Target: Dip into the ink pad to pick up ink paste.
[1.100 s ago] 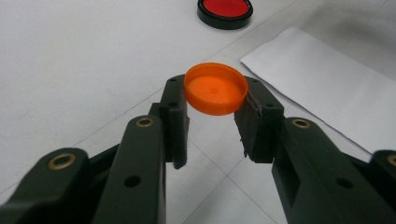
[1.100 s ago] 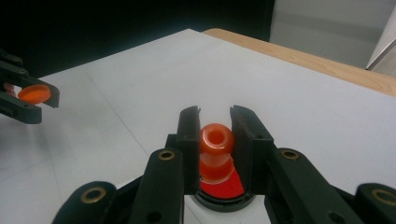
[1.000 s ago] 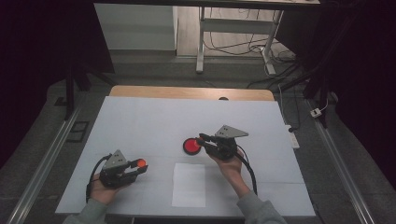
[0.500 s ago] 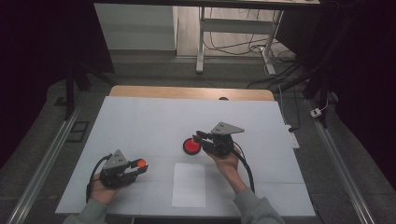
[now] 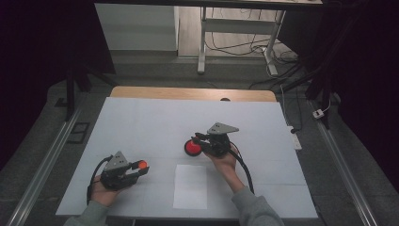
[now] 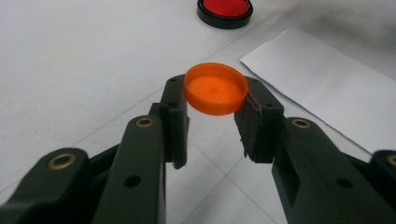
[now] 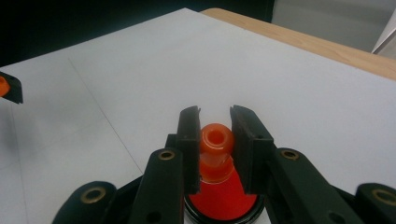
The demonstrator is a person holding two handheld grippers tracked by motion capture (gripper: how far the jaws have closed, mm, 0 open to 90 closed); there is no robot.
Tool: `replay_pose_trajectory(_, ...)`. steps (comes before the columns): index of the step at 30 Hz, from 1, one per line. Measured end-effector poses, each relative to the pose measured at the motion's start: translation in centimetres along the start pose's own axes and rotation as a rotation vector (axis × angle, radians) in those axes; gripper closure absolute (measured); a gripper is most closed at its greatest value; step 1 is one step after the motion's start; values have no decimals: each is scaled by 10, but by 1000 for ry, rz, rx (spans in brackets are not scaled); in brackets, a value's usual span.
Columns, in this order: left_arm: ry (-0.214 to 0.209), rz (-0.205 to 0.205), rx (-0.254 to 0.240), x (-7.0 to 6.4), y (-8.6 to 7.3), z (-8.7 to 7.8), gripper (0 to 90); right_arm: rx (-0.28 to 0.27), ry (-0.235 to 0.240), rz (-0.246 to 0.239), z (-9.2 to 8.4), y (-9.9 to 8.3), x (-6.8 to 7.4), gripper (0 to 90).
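Now: left gripper [image 5: 136, 170] clamped on orange cap [image 6: 215, 88], lower left of high view. Right gripper [image 5: 201, 140] shut on orange-topped stamp [image 7: 216, 140] over red ink pad [image 5: 192, 148], centre frame. Paper sheet [image 5: 190, 186] below, nearer right hand.

The high view is dim and grainy: the white paper-covered table [image 5: 155, 122] is lit evenly from above while the room to left, right and beyond falls to near black. Shadows under the hands are faint and soft. Both gripper views are brighter; the near black jaws look soft and stretched at the bottom edge, and the far table blurs slightly. No strong glare anywhere.
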State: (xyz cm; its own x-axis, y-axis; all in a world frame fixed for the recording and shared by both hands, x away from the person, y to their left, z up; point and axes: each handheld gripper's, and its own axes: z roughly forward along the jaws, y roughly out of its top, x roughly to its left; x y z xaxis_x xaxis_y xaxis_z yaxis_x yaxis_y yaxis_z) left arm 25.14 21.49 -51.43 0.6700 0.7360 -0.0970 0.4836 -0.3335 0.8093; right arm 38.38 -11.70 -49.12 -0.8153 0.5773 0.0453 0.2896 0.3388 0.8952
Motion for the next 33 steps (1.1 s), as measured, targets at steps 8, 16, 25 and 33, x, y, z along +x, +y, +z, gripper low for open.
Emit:
replay_pose_trajectory(8, -1, -3, -4, -1, 0, -1, 652, 43, -25, -23, 8, -4, -1, 723)
replay_pose_trajectory(16, -2, -1, 2, -1, 0, 0, 652, 65, -39, -30, 14, -8, -3, 723)
replay_pose_trajectory(25, -3, -4, 0, -1, -1, -1, 652, 79, -42, -36, 16, -10, -4, 723)
replay_pose_trajectory(33, -2, -6, 0, -1, -1, -1, 652, 104, -41, -48, 24, -15, -3, 723)
